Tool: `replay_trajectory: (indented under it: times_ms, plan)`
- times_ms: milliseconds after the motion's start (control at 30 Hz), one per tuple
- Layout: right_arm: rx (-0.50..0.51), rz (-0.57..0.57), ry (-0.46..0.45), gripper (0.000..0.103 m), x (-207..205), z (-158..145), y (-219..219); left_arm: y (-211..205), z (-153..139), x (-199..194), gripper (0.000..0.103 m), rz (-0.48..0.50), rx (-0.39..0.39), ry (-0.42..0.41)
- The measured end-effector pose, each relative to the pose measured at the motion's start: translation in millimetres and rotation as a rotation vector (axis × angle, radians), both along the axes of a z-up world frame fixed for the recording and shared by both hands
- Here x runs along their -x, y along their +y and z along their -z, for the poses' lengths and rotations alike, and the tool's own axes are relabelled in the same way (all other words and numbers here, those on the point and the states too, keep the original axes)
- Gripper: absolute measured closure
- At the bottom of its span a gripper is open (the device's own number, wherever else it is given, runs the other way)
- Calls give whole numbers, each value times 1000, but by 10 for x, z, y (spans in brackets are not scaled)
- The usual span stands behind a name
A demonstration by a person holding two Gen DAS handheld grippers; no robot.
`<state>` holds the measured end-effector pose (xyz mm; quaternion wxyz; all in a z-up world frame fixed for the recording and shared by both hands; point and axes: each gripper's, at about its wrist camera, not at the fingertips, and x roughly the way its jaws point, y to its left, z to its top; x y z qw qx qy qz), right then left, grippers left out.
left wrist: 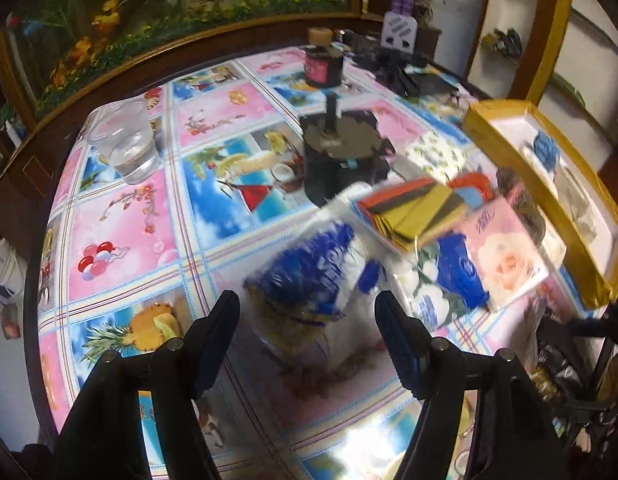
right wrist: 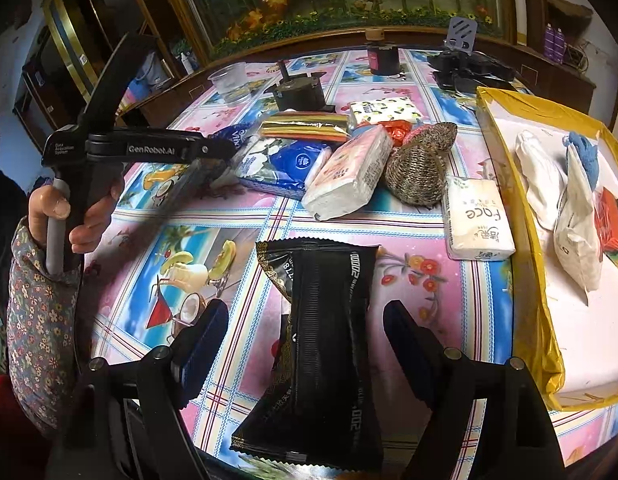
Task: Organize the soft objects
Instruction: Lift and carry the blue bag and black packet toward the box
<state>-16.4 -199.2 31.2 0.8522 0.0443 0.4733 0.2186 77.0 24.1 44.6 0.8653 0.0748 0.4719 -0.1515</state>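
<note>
My left gripper (left wrist: 305, 316) is shut on a blurred blue-and-white tissue packet (left wrist: 317, 272), which spans the gap between its pads; the right wrist view shows this gripper (right wrist: 219, 160) at the left end of the pile. My right gripper (right wrist: 305, 332) stands open astride a black packet (right wrist: 321, 320) that lies flat on the table, with neither pad touching it. Beyond lie a pink tissue pack (right wrist: 349, 172), a brown knitted piece (right wrist: 421, 168) and a white tissue pack (right wrist: 477, 220). The gold-rimmed box (right wrist: 505, 128) at right holds white bags and a blue item.
A plastic cup of water (left wrist: 123, 144), a black round object with a stem (left wrist: 337, 160) and a dark jar (left wrist: 323, 66) stand farther back. A hand in a floral sleeve (right wrist: 41, 300) holds the left gripper. The round table's edge runs close under both grippers.
</note>
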Motion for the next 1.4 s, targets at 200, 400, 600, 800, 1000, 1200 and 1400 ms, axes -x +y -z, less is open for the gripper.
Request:
replay_trajectory:
  times_ms: [200,400,600,800,1000,1200,1400]
  plan:
    - [-17,8,-3,19,-39,2,19,-78,98,-102,34,-27,-60,-22]
    - [-7,9,-13,26,-12,33,75,-218,219,-122,57,-10,-122,-27]
    - [0,22,-9,61,-10,24,32,-42,128,-133,65,-70,-71,-22]
    - [-20,31,-16,64,-15,13,-5,36,-76,-79,65,-87,33,-87]
    - [56,-12,-21,44,30,50,139,70,-289,0,64,-100,132,-166]
    - [189,-58,-75,32,120,46,286,111,-354,19,64,-115,186,-181]
    - [117,-29,-44,69,90,87,181,0,-376,91,64,-82,211,-194]
